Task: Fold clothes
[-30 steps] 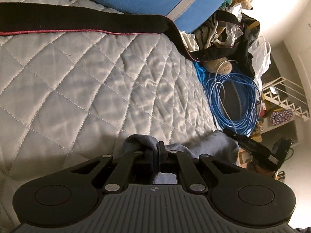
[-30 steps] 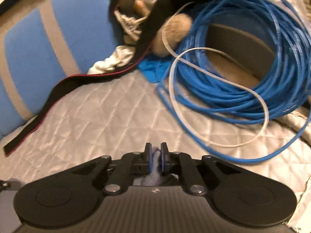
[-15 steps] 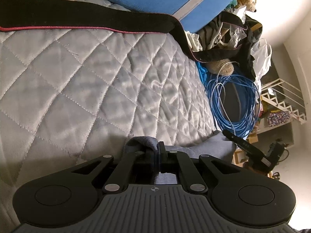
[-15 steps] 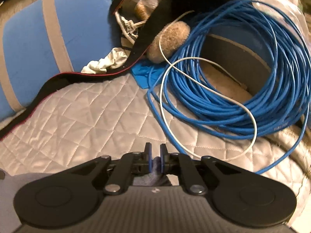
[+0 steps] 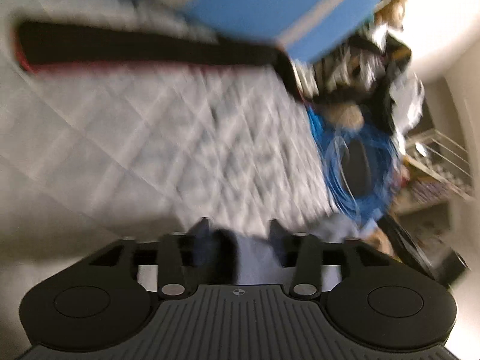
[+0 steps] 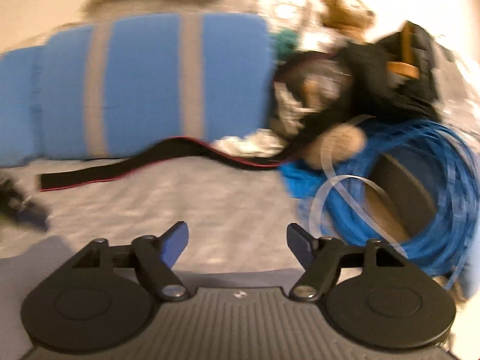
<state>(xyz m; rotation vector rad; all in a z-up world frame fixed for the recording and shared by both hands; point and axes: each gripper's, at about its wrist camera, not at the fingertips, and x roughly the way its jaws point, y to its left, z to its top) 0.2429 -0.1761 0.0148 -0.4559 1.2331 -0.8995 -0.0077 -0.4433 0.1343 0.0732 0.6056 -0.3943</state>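
A grey-blue garment (image 5: 255, 258) lies on the quilted white bed cover (image 5: 135, 138), just under and between my left gripper's (image 5: 238, 228) spread fingers. The left gripper is open and holds nothing. In the right wrist view the same garment (image 6: 234, 279) shows as a grey strip below my right gripper (image 6: 237, 237), which is open wide and empty above the bed cover (image 6: 210, 198). Both views are blurred by motion.
A black strap with red edging (image 6: 135, 168) lies across the bed before a blue pillow with grey stripes (image 6: 144, 84). A coil of blue cable (image 6: 420, 198) with a white cable, a black bag (image 6: 390, 84) and a teddy bear (image 6: 345, 3) sit to the right.
Both grippers have opened and let go of the grey-blue garment. Both have pulled back and tilted up, so more of the pillow and strap shows.
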